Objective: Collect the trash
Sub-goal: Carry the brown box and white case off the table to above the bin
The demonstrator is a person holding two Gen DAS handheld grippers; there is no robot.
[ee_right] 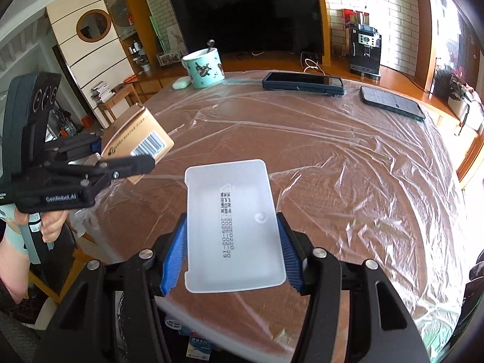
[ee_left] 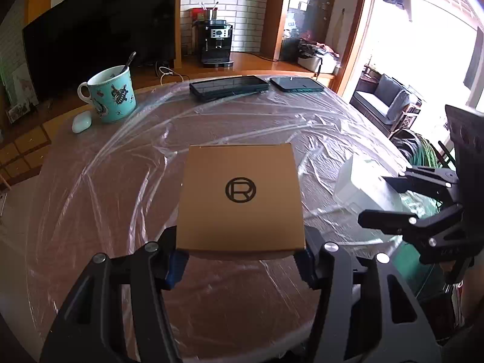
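Round table under crinkled clear plastic sheeting (ee_left: 211, 121) fills the middle of both views. The film looks slack and slippery; I judge anything dragged over it will pull it along, so lifts should go straight up.

Flat tan cardboard box with a black circled-R logo (ee_left: 240, 196): centre of the left wrist view, held off the table. My left gripper (ee_left: 240, 267) has its jaws set wide and closed on the box's near corners, blue pads against both sides. In the right wrist view the same box sits at left centre, tilted, barcode label facing out. I judge it light and fairly stiff, but the walls could buckle under a hard squeeze. The hold is at the near end only, so the far end may sag or swing.

White translucent plastic tray with black printed date text (ee_right: 233, 227): lower centre of the right wrist view, underside towards the camera. My right gripper (ee_right: 233, 251) clamps it across its width, ribbed blue pads (ee_right: 174, 254) on both long edges. Thin, smooth and flexible, I judge: likely to bow or slip if squeezed harder. A hold near the middle, as now, looks best.

Not trash, I judge: two dark phones (ee_right: 302, 83), upper centre; turquoise patterned mug with a spoon (ee_right: 204, 68), upper left; small pale earbud case (ee_right: 181, 83) beside it.
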